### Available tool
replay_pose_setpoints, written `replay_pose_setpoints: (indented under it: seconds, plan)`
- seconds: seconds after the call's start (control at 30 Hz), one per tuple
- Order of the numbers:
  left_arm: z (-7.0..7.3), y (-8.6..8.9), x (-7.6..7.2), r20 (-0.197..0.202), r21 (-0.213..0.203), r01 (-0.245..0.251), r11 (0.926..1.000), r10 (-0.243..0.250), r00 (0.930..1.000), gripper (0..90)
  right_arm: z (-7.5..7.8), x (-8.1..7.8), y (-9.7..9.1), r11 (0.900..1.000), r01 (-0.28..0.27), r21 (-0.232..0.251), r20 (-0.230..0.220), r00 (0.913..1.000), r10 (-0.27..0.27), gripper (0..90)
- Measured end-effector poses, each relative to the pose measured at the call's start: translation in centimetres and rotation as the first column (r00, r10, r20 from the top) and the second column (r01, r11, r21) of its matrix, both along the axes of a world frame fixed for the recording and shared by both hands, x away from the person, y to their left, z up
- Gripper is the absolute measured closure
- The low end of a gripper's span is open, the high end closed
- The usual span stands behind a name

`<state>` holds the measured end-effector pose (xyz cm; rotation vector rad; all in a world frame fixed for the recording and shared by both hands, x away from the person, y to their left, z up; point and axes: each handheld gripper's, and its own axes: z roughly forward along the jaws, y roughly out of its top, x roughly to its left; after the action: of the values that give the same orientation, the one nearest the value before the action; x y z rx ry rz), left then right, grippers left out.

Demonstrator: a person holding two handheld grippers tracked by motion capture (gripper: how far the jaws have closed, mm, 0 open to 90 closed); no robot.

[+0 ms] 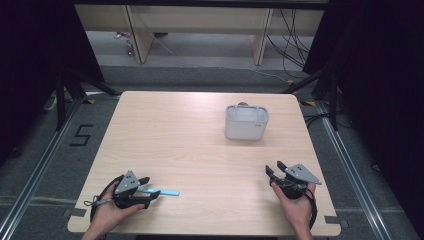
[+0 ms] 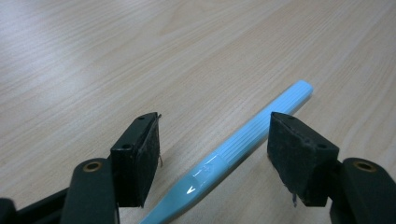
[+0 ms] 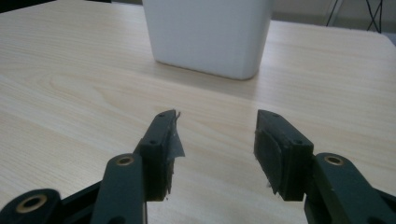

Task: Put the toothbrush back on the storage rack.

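A light blue ribbed stick [image 1: 166,192], like a pen or a brush handle, lies flat on the wooden table [image 1: 190,150] near its front left. My left gripper [image 1: 151,189] is low over the table, and its jaws stand open on either side of the stick [image 2: 247,137]. In the left gripper view the left gripper [image 2: 215,122] has the stick running slantwise through the gap, close by the right-hand jaw, with no pad pressing on it. My right gripper [image 1: 274,168] is at the front right, open and holding nothing. In its own view the right gripper [image 3: 215,116] points toward a white tub [image 3: 210,32].
The white rectangular tub [image 1: 246,122] stands at the back right of the table. Grey floor with rails and cables surrounds the table, and shelving legs stand beyond its far edge.
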<state>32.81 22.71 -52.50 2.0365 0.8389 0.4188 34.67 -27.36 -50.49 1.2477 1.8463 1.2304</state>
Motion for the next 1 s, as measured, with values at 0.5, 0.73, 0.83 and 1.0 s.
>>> replay_pose_setpoints:
  seconds: [0.5,0.73,0.83,1.0]
  plan:
    - [1.1,0.0,-0.2,0.027,-0.020,0.006,0.9998,-0.005,0.9996,34.4,-0.6,-0.2,1.0,0.9990,-0.032,-0.033,0.007,0.9995,0.032,48.8]
    - [3.0,0.4,-0.5,0.045,-0.022,0.006,0.9997,-0.005,0.9990,38.3,-0.6,-0.2,1.0,0.9986,-0.040,-0.034,0.002,0.9992,0.040,48.0]
    - [4.1,0.8,-0.3,0.056,0.038,0.032,0.9988,-0.034,0.9978,38.8,-0.7,-0.1,1.0,0.9991,-0.029,-0.032,-0.004,0.9996,0.029,47.4]
    - [6.0,1.6,1.1,0.049,0.153,0.157,0.9757,-0.166,0.9848,44.1,-0.7,0.0,1.0,0.9985,-0.039,-0.038,-0.002,0.9993,0.039,47.2]
